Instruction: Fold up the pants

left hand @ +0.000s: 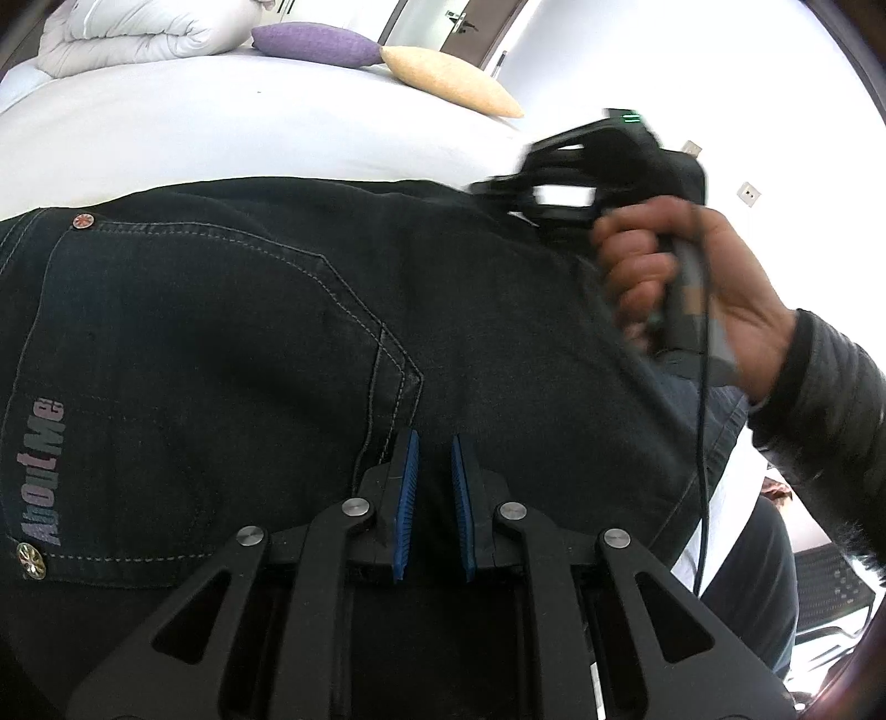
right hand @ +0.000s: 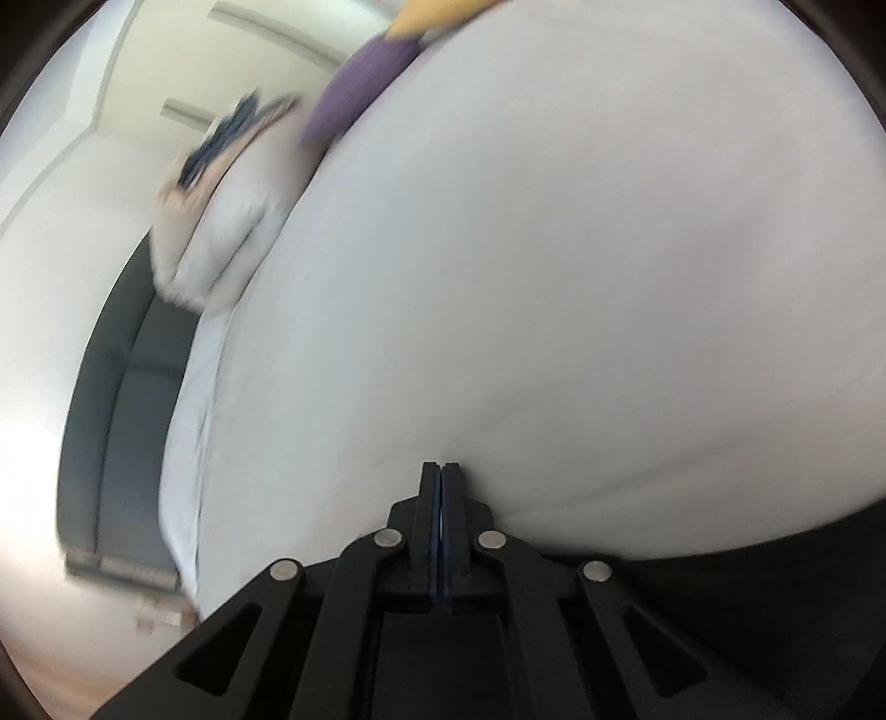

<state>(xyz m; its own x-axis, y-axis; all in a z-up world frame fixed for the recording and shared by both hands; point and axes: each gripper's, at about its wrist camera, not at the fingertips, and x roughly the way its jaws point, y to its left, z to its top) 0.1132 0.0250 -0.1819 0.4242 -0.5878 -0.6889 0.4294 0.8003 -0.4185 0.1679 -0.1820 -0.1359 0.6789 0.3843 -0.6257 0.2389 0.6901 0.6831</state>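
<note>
Both views are brightly and evenly lit by soft daylight. The wall (left hand: pixel 637 66) is blown out to white. The right hand (left hand: pixel 681 277) is smeared by motion. The whole right wrist view is blurred; fisheye bending and dark corners are seen.

free: bare sheet (left hand: pixel 221 127) mid-frame | blocked: pillows (left hand: pixel 315 41) and duvet (left hand: pixel 138 33) upper left, pants (left hand: pixel 277 332) below
</note>
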